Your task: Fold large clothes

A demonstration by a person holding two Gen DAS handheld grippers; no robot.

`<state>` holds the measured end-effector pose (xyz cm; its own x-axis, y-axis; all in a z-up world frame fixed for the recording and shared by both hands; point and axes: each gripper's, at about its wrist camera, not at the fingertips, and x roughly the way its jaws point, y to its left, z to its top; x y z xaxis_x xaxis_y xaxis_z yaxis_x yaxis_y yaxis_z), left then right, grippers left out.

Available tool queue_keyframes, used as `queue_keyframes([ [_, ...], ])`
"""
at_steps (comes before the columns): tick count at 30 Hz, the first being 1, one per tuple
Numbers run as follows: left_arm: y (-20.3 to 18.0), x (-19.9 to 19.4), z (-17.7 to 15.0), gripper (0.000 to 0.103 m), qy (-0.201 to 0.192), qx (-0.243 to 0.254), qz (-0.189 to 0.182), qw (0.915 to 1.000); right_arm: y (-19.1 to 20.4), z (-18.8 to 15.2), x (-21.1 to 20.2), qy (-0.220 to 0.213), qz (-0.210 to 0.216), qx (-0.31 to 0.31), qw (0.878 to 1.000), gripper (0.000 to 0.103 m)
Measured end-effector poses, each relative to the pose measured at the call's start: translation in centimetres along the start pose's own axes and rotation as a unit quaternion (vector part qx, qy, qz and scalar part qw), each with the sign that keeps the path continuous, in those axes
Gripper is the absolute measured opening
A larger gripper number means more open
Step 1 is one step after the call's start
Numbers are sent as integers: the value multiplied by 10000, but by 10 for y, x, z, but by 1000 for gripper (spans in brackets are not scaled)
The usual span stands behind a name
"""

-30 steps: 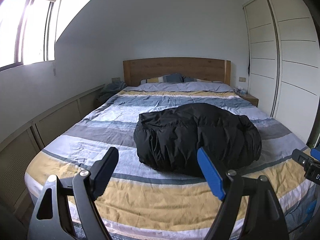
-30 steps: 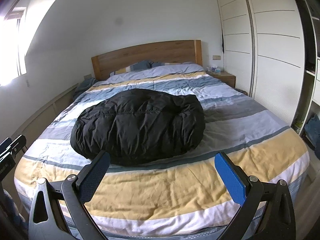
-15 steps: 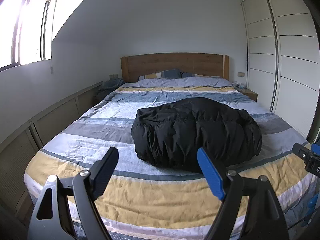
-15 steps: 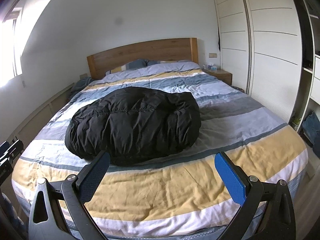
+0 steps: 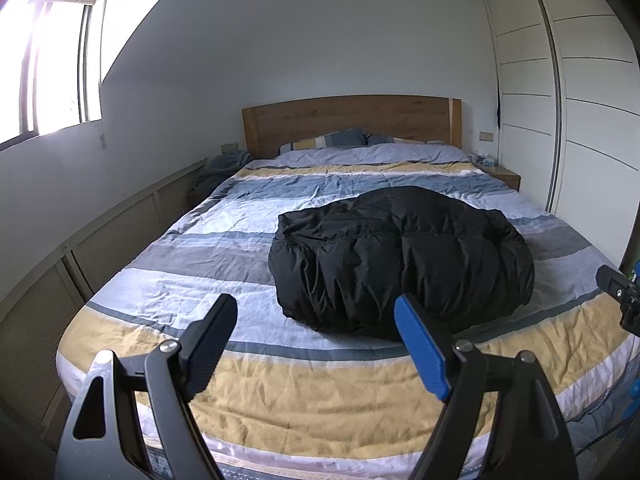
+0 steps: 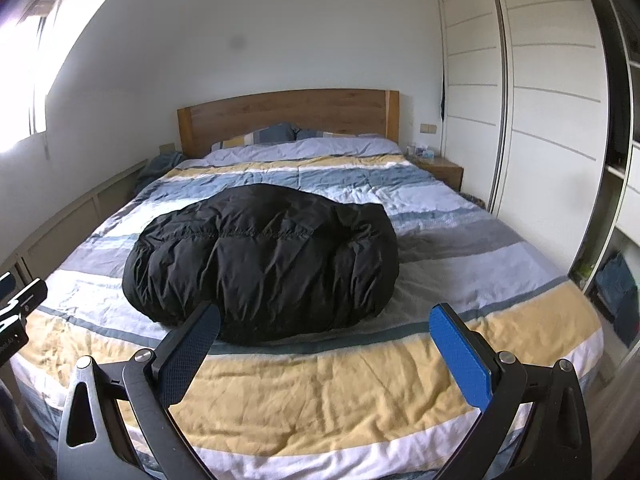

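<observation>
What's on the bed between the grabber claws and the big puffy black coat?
Nothing but bare striped quilt: a yellow band and a dark stripe separate the right hand-held gripper from the puffy black coat in the right wrist view.

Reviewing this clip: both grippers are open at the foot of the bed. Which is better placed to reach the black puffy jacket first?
Probably the left gripper: the jacket lies just past its blue finger, slightly nearer than beyond the right gripper. Both are open, neither touching; the margin is small.
</observation>
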<state>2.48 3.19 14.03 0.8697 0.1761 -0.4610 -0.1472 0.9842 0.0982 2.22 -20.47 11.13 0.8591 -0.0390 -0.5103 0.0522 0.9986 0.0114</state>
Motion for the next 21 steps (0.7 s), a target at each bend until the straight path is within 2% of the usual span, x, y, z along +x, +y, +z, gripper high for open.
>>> queue_keyframes([
  [21, 4, 44, -13, 80, 467, 28, -26, 9989, 10, -9, 34, 315, -68, -272, 9991, 103],
])
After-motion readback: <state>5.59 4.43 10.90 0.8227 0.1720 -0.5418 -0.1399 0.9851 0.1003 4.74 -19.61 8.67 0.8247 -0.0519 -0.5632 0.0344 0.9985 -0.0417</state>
